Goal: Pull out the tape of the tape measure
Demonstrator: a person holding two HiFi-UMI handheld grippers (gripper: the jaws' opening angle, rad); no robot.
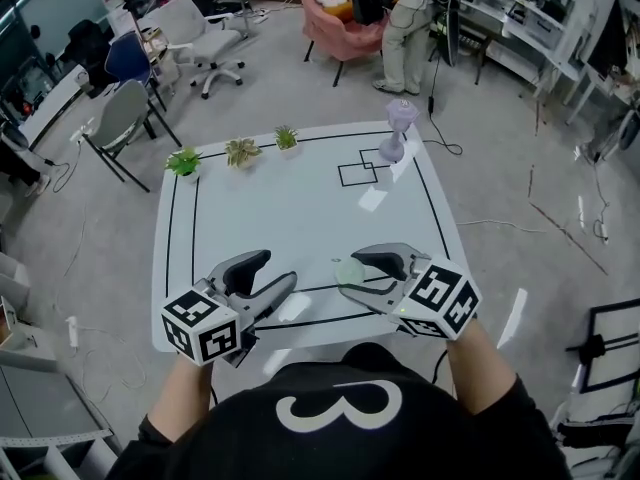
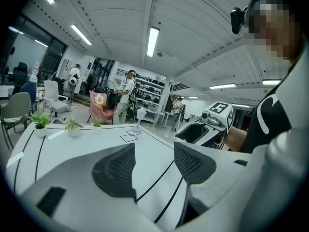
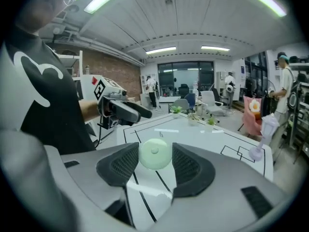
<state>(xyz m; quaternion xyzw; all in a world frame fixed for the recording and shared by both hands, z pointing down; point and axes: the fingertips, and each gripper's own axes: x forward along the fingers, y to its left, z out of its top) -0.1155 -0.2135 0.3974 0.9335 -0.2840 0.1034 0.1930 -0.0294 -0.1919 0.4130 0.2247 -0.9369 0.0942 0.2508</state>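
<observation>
Tape measure [image 3: 154, 153], a small pale green round case, sits clamped between my right fingers [image 3: 120, 167], one pad pressing on each side of it. It hangs clear of the table [image 1: 300, 203], near the edge closest to me. My left fingers [image 2: 118, 170] stand apart with nothing between them, only bare table beyond. They hover just beside the right pair, and the two pairs are angled towards each other. I judge the case is picked up and the pull itself not yet begun, since no tape shows outside the case. Next I would bring the left fingers in to the rim of the case and find the end tab, which I cannot make out from here. Then I would pinch it and draw away while the right pair holds firm.
</observation>
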